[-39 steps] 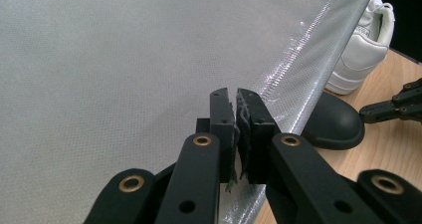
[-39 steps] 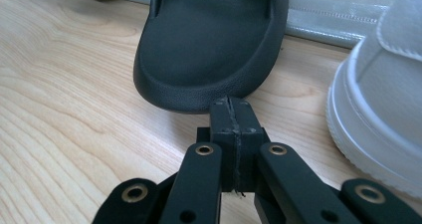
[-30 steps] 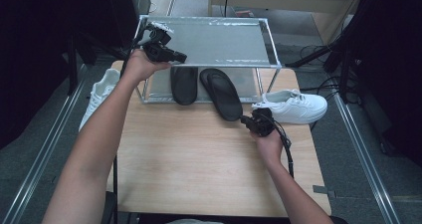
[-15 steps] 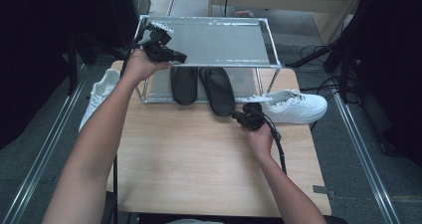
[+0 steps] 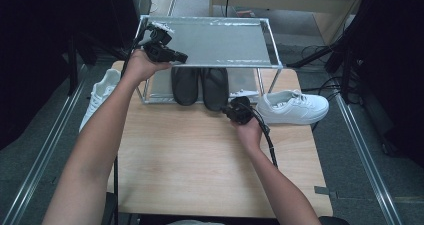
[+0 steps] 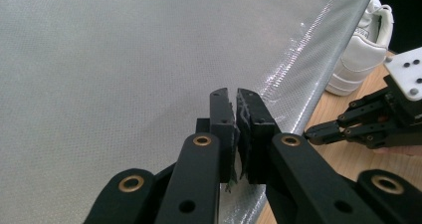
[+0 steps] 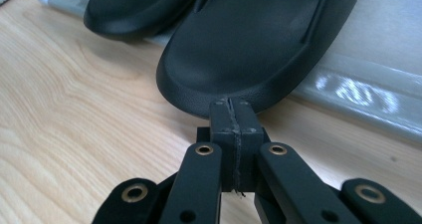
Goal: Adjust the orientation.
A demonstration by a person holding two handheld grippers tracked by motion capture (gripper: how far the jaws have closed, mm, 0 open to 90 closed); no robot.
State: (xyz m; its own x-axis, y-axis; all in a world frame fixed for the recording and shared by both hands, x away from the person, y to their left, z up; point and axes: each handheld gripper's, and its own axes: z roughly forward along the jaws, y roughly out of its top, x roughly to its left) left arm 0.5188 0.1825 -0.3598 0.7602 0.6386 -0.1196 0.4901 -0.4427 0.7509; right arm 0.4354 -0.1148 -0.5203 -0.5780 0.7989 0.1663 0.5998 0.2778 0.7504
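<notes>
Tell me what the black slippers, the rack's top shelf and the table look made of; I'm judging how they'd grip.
Black slippers: probably moulded foam or rubber, matte with a fine pebbled skin and soft sheen. Top shelf: looks like woven, silvery-grey fabric or mesh, its edge glinting like plastic film. Table: light wood or wood-look laminate, smooth, with visible grain.

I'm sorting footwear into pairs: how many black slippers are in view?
2. One black slipper lies on the rack's lower shelf, at the left; the other black slipper lies beside it, its near end at the right gripper. The rack's top may hide more.
</notes>
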